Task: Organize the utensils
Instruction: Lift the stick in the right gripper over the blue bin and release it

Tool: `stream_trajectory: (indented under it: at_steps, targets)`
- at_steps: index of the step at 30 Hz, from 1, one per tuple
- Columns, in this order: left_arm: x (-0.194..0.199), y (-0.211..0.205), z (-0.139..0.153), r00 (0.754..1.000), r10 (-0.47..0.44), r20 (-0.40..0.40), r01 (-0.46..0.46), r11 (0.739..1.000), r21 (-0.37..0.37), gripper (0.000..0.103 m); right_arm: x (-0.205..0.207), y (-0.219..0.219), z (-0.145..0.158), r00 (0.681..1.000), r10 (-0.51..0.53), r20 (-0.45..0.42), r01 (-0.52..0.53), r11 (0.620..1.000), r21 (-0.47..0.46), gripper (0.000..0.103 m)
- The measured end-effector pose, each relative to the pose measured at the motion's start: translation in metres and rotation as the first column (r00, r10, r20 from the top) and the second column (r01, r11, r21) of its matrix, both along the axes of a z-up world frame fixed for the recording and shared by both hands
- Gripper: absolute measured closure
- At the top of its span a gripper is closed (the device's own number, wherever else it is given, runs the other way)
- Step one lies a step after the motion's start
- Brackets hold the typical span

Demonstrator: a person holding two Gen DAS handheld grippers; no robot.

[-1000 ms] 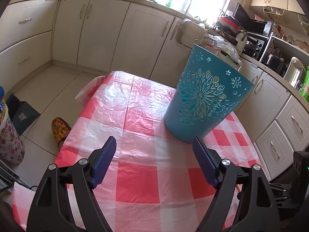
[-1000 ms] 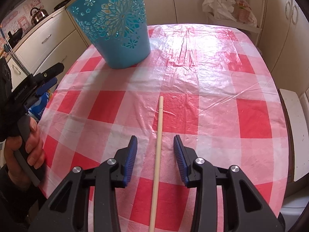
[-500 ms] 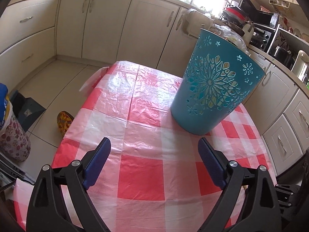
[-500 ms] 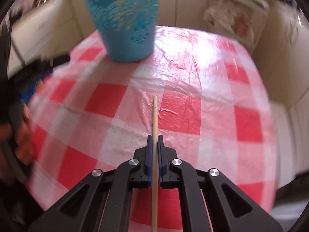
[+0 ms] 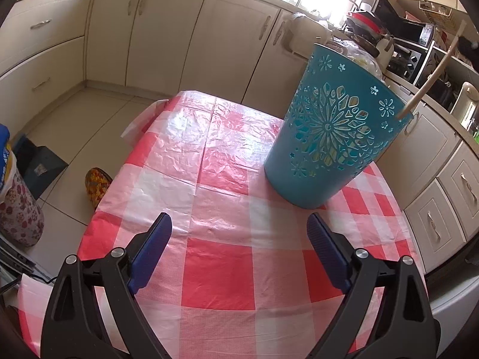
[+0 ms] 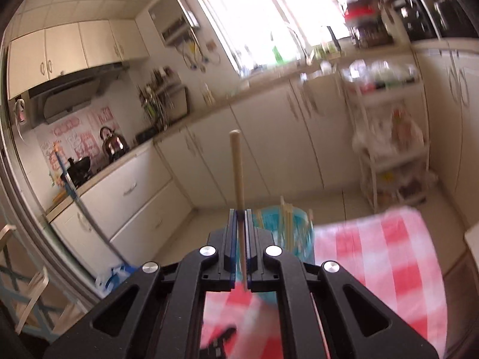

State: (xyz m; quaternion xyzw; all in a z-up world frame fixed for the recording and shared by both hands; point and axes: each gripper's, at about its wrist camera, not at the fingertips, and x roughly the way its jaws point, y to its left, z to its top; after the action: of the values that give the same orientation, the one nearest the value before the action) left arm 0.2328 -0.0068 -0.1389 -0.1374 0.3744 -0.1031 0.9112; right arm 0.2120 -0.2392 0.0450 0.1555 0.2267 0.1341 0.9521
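Wooden chopstick [image 6: 236,167] is clenched in the right hand-held gripper [image 6: 239,224], blue pads pinched flat on its shaft. Long axis runs straight out along the fingers, thick end forward and tilted up. Turquoise basket [image 6: 301,239] sits just below and slightly right of the jaws on the checked counter [image 6: 389,269], with pale sticks already standing in it. From the left wrist view the same chopstick [image 5: 431,74] slants down toward the basket [image 5: 326,131] rim from upper right. Left hand-held gripper [image 5: 239,251] is released, jaws wide, nothing between them, low over the counter [image 5: 221,155] and well short of the basket. Right is the nearer hand. My read: the stick needs tipping toward vertical before it drops in.
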Motion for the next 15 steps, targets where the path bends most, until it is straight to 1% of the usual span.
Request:
stream_trajectory:
  at_steps: [2,6,9,11,15]
  targets:
    - [0.000,0.001,0.000,1.000,-0.001,0.001,0.001,1.000,-0.008,0.015,0.020,0.007,0.010,1.000,-0.007,0.030,0.007,1.000,-0.001,0.099]
    - [0.000,0.004,0.000,1.000,-0.003,0.007,0.003,1.000,-0.027,0.015,0.042,0.013,0.016,0.999,-0.024,0.041,0.025,0.999,-0.019,0.100]
    - [-0.001,0.005,0.000,1.000,-0.005,0.010,0.005,0.999,-0.037,0.015,0.055,0.015,0.007,1.000,-0.028,0.009,0.028,0.999,-0.042,0.100]
    - [-0.001,0.006,-0.001,1.000,-0.004,0.012,0.004,0.999,-0.042,0.015,0.057,0.011,-0.002,0.999,-0.014,-0.035,0.013,1.000,-0.025,0.100]
    - [-0.001,0.007,-0.001,1.000,-0.007,0.012,0.007,0.999,-0.050,0.015,0.037,0.001,-0.026,0.994,-0.002,-0.107,-0.002,0.999,-0.033,0.100]
